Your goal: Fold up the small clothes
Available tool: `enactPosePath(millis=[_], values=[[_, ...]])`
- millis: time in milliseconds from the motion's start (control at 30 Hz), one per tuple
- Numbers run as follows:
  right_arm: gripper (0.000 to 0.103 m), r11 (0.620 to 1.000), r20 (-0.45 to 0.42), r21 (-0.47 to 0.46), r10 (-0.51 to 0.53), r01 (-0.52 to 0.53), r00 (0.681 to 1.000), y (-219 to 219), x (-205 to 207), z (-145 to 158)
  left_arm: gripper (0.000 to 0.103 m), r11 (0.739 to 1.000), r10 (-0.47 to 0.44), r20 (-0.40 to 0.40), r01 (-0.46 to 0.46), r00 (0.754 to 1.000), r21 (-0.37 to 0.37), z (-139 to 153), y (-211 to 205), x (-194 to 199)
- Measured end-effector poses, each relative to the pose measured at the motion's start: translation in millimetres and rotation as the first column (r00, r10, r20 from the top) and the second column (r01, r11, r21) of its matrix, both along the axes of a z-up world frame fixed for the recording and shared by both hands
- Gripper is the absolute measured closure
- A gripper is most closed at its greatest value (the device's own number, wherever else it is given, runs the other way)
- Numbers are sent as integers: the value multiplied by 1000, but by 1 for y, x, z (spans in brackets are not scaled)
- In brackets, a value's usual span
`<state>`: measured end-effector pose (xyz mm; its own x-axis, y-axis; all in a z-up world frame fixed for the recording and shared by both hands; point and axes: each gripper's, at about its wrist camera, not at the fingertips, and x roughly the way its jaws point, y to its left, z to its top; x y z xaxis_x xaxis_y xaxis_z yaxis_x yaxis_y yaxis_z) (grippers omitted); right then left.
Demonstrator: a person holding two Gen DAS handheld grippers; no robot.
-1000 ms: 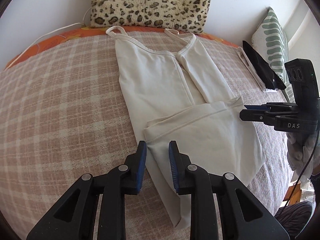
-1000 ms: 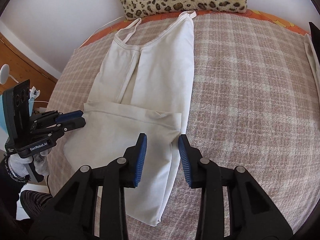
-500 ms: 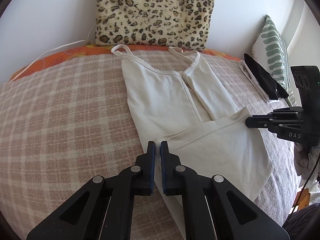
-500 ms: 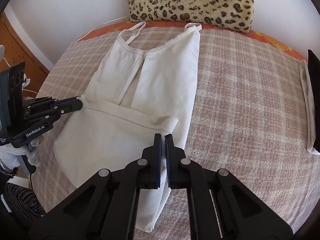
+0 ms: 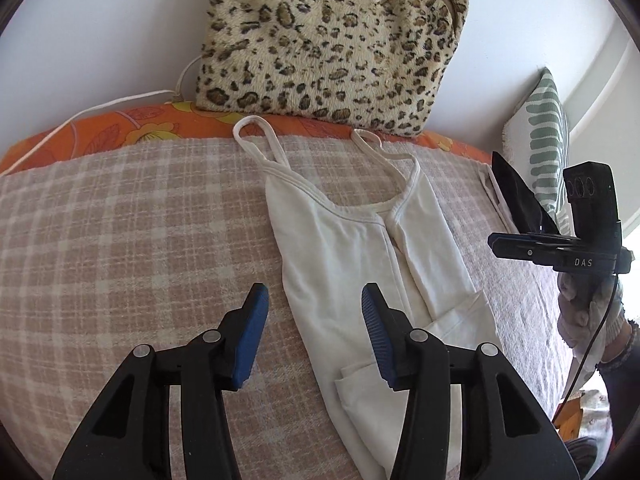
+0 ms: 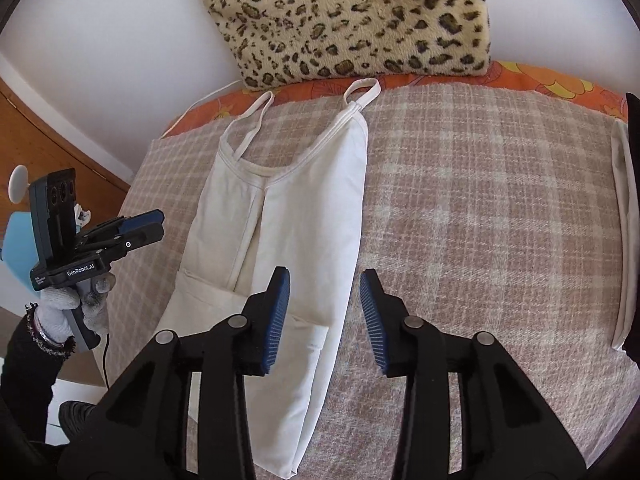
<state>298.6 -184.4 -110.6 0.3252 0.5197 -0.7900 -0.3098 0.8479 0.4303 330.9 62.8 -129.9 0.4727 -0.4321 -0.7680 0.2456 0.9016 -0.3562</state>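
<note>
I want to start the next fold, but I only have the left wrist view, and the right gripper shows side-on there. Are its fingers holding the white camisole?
Observer: No. In the right wrist view the right gripper has just been opening. Its fingers stand apart with nothing pinched, and the camisole lies flat beyond them.
Operator: Thanks. What is past the bed's left edge? My view stops at the blanket.
Observer: Wooden furniture stands there against the white wall, just beyond the plaid blanket.
</note>
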Motion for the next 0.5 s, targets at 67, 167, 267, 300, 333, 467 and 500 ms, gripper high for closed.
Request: enactPosePath(millis=[67,167,267,300,333,467,500], values=[[59,999,-11,38,-5,5,1000,-3,17,-2,56,1000,-2,-10,2,1000,-16,-2,1,15],[59,998,-27,59,-20,22,999,-5,41,-11,56,1000,14,-26,-14,1000,-23,-11,2,36],[59,996,-43,85,-9,13,999,-5,58,-22,56,999,16,-44,-17,999,-27,-19,3,53],[59,996,-47,90,-4,8,999,-3,64,-25,56,999,19,-46,-20,999,-25,-21,3,58],[59,996,-49,89,-2,7,999,-2,68,-29,56,999,21,-51,-22,999,-25,-24,3,62],[59,993,-72,116,4,4,997,2,84,-44,56,999,21,-74,-24,997,-31,-34,4,74],[59,993,-71,117,8,0,997,4,87,-46,56,999,17,-66,-19,998,-33,-35,4,75]])
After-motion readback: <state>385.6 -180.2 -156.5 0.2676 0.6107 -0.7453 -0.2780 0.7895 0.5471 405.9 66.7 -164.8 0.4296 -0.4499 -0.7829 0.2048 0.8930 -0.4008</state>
